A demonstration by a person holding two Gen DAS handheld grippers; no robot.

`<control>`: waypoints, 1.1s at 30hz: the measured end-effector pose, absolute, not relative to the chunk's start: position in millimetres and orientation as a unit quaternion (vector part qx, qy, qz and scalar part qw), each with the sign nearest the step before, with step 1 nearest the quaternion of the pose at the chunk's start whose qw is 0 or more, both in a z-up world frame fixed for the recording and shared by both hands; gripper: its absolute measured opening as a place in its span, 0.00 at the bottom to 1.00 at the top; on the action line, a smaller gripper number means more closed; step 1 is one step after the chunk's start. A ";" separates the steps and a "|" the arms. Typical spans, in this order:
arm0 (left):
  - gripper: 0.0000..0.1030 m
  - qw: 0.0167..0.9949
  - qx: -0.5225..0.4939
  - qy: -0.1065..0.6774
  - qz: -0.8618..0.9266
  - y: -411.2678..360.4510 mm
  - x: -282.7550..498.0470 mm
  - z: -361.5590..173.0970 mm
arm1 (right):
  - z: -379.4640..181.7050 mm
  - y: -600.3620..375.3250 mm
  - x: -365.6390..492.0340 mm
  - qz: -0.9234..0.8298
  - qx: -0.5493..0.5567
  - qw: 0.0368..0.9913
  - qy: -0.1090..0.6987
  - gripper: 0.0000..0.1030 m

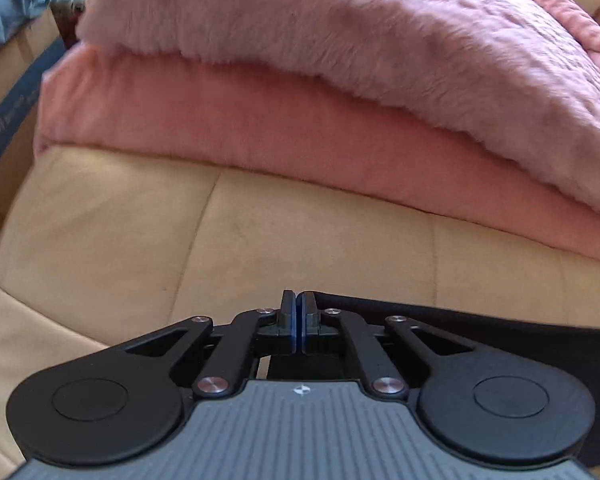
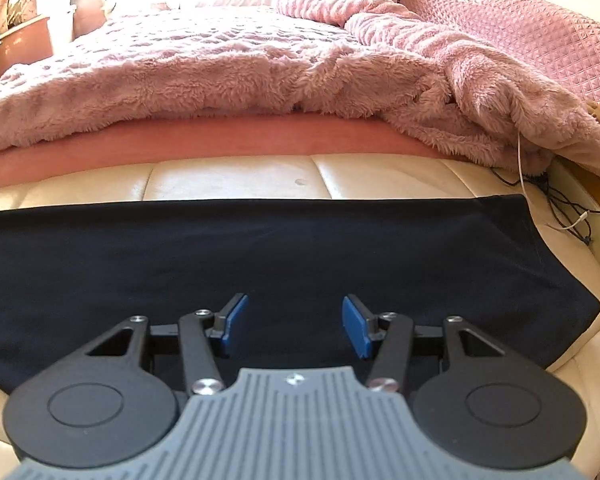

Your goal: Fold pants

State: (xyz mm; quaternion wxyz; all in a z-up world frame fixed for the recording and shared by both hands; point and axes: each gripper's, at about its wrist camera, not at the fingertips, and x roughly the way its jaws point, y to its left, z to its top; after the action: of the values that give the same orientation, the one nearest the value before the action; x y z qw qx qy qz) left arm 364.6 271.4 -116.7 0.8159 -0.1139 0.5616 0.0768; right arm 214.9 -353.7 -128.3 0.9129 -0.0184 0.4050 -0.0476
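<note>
Left gripper (image 1: 299, 312): jaws pressed together, blue pads meeting with no gap showing. Whether a thin edge of cloth is pinched between them is hard to say; the frame is motion-blurred and the tips hide what lies under them.

Pants by the left tool: the dark pants (image 1: 480, 322) run as a black band just beyond and to the right of the closed tips, passing under the right side of the linkage.

Right gripper (image 2: 295, 322): jaws standing apart, blue pads clear of each other, nothing between them; it hangs over the cloth without gripping.

Pants by the right tool: in the right wrist view the garment lies flat directly beneath and ahead of the open fingers, spreading wide to both sides, its far edge straight, its right end tapering toward the bench edge.

Bench (image 2: 228, 178): cream cushioned surface under the pants, bare strip just past their far edge.

Farther off: a pink mattress edge (image 2: 220, 136), then a fluffy pink blanket (image 2: 180, 60) heaped over it; cables (image 2: 556, 204) trail far right.

Step in hand: likely between folds, the pants laid out as a long flat strip.

Next move calls for: each gripper taking an end or edge cleanly, catching all layers, then carrying it across level so the fold lands square.
</note>
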 end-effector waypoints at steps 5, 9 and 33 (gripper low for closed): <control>0.09 0.823 -0.132 0.544 0.097 285.9 368.6 -132.2 | -134.8 -351.3 218.9 -0.048 -0.028 0.909 0.414 0.48; 0.18 0.839 -0.179 0.506 0.093 298.8 338.4 -112.2 | -136.6 -346.3 213.8 -0.042 -0.027 0.906 0.420 0.48; 0.00 0.903 -0.196 0.380 0.030 218.6 261.8 -79.4 | -115.4 -336.8 157.4 -0.030 -0.031 0.909 0.414 0.48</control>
State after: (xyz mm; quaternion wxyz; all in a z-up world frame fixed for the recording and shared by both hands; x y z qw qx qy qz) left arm 261.8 218.6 -79.4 0.9035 -0.1960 0.3800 0.0300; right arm 157.4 -336.8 -115.4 0.9095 -0.0313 0.4135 -0.0299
